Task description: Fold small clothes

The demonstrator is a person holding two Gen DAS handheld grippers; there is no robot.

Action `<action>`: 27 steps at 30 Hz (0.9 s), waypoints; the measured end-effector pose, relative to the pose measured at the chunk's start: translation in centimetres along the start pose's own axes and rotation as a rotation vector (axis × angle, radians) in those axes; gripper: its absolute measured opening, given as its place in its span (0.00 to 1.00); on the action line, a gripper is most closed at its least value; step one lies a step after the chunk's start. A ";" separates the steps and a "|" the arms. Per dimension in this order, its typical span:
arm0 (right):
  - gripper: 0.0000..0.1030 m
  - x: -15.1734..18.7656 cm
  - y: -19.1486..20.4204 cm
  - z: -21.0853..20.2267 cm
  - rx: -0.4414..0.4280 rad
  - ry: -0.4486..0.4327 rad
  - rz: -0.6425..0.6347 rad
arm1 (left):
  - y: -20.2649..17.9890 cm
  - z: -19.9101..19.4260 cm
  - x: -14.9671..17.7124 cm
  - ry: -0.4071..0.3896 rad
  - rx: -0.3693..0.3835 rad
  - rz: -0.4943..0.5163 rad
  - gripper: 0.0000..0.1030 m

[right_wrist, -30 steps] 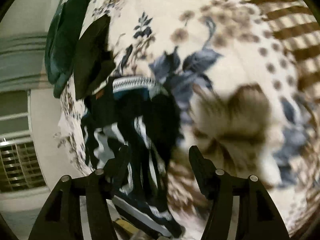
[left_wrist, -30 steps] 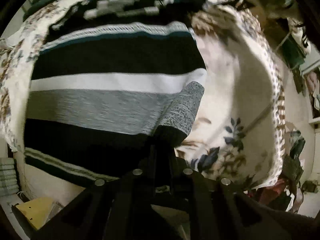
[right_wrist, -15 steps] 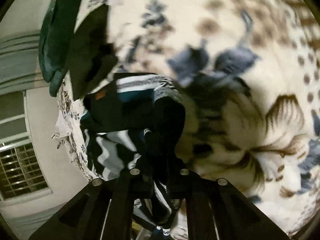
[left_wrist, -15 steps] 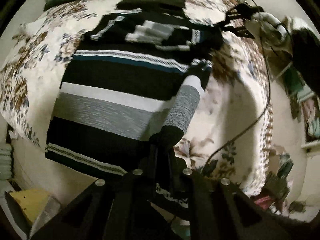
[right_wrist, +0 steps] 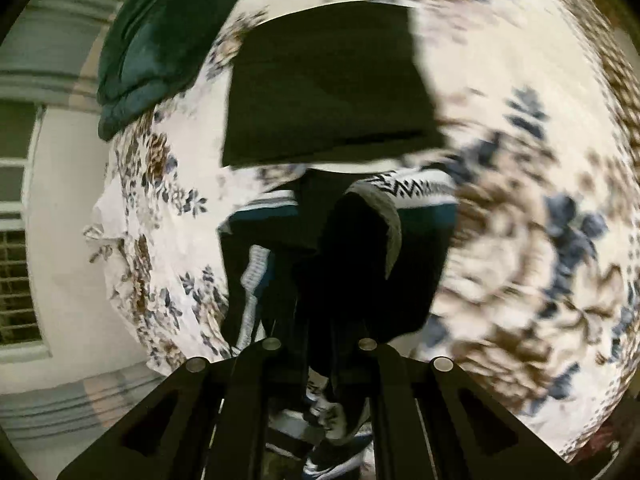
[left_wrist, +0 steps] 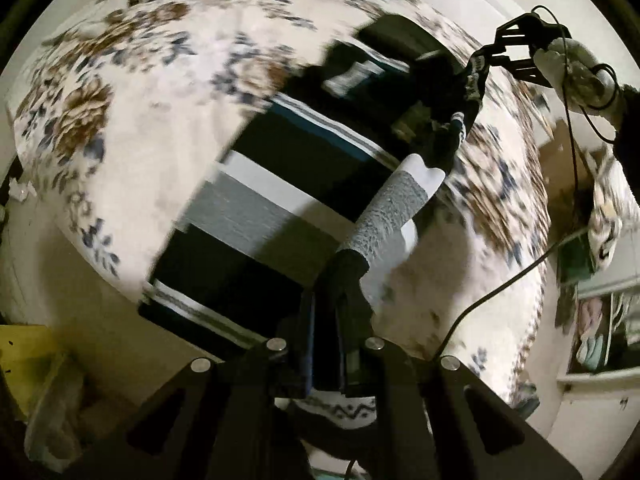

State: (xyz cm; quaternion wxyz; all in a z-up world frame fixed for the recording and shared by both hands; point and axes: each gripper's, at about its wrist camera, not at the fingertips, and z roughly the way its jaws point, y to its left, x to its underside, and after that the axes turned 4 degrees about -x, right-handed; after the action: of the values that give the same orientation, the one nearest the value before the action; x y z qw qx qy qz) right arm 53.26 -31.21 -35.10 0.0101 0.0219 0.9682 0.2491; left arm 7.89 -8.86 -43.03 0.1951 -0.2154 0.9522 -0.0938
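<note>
A striped sweater (left_wrist: 280, 184) in black, white, grey and teal lies on a floral bedsheet (left_wrist: 120, 120). My left gripper (left_wrist: 326, 320) is shut on the sweater's lower right edge and holds it lifted, the fabric stretched toward the right gripper. In the left wrist view my right gripper (left_wrist: 476, 76) is at the sweater's far right corner, a gloved hand behind it. In the right wrist view my right gripper (right_wrist: 320, 344) is shut on dark sweater fabric (right_wrist: 360, 264) that bunches over the jaws.
A folded dark garment (right_wrist: 328, 88) lies on the bed beyond the sweater. A dark green blanket (right_wrist: 160, 32) is piled at the bed's far edge. A cable (left_wrist: 500, 288) hangs across the right. The bed edge and wall (right_wrist: 60, 200) are at left.
The right gripper, open a second ago, has closed on the sweater's far corner. Both grippers have lifted and are drawing the sweater's right side up; the left camera has tilted.
</note>
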 end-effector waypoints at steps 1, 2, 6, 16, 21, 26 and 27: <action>0.07 -0.3 1.8 1.4 0.017 0.002 -0.007 | 1.4 0.2 -0.6 -0.003 0.007 -0.016 0.06; 0.07 -0.6 3.7 3.0 0.036 0.006 -0.012 | 3.2 0.6 -1.4 -0.010 0.016 -0.042 0.06; 0.07 -1.5 10.1 10.1 0.137 0.023 -0.057 | 8.4 2.2 -3.3 -0.008 0.044 -0.106 0.06; 0.11 -1.5 13.5 21.3 0.278 0.052 -0.037 | 16.8 9.6 -3.7 0.145 0.062 -0.191 0.07; 0.53 1.4 11.9 18.9 0.149 0.079 -0.016 | 20.4 9.3 -2.7 0.183 0.108 -0.248 0.18; 0.58 10.1 9.4 14.0 0.175 0.071 -0.134 | 20.3 8.9 -3.3 0.181 0.139 -0.219 0.41; 0.58 12.2 8.3 13.3 0.187 0.077 -0.140 | 19.7 9.1 -3.6 0.186 0.140 -0.196 0.41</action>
State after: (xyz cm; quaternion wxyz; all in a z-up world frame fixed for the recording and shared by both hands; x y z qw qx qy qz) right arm 41.75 -16.93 -42.85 -0.0119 -0.0546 0.9860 0.1573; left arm 7.23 9.38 -55.23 0.1107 -0.2834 0.9318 -0.1982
